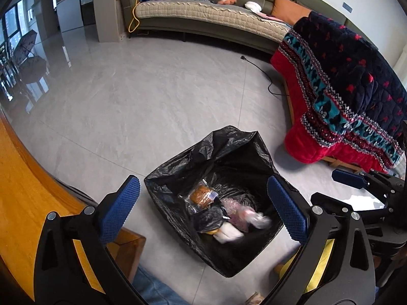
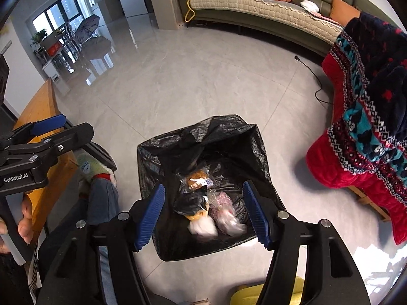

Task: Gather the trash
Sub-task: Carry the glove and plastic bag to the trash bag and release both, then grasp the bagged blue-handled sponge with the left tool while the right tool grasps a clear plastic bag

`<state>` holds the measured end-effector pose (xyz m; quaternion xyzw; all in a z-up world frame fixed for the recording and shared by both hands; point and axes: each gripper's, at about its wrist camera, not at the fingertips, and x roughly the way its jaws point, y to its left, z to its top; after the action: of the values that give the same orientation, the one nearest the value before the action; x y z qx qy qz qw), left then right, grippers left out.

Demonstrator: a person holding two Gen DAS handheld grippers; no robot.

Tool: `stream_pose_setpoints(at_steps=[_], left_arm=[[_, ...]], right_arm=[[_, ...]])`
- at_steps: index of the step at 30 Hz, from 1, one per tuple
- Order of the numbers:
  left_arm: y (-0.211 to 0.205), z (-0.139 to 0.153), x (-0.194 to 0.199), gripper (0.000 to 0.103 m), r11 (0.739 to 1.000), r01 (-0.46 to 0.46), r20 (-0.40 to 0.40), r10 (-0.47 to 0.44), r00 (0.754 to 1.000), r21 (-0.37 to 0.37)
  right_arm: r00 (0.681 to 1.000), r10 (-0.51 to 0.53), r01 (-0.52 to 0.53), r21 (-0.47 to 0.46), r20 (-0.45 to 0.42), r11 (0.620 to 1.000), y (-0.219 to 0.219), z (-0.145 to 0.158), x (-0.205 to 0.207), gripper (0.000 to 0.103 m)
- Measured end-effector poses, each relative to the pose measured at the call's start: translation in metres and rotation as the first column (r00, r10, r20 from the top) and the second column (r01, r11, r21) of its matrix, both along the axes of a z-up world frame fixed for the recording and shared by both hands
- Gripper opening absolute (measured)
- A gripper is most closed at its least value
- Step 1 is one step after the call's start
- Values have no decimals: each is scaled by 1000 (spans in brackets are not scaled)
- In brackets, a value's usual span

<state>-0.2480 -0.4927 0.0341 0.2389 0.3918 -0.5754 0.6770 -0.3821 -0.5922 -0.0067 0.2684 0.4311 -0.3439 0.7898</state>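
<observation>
A bin lined with a black bag stands on the grey floor below both grippers. Inside lie a wrapped brown bread piece, a pink-and-clear plastic bag, a white wad and a small black bag. My left gripper is open and empty above the bin. My right gripper is open and empty above the bin too. The right gripper also shows in the left wrist view; the left gripper shows in the right wrist view.
A wooden table is at the left. A red and navy patterned blanket hangs at the right. A green sofa runs along the back. A black cable lies on the floor. The person's jeans leg is near the bin.
</observation>
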Motion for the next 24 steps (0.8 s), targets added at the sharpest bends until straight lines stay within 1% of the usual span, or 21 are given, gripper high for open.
stream_pose_setpoints(at_steps=[7, 13, 16, 20, 24], left_arm=[[29, 13, 28, 97, 998, -59, -27, 59, 998, -28], [66, 22, 61, 97, 989, -142, -52, 139, 989, -53], [87, 28, 79, 97, 980, -188, -62, 184, 981, -71], [117, 33, 101, 97, 966, -245, -70, 239, 968, -88], [152, 38, 128, 97, 942, -319, -73, 313, 947, -102]], right_arm=[[996, 85, -85, -23, 24, 996, 26, 18, 32, 65], [980, 192, -190, -52, 44, 980, 56, 36, 71, 65], [965, 257, -253, -70, 52, 965, 75, 47, 93, 65], [937, 344, -339, -87, 58, 937, 100, 57, 128, 66], [906, 418, -412, -94, 62, 906, 123, 62, 161, 66]])
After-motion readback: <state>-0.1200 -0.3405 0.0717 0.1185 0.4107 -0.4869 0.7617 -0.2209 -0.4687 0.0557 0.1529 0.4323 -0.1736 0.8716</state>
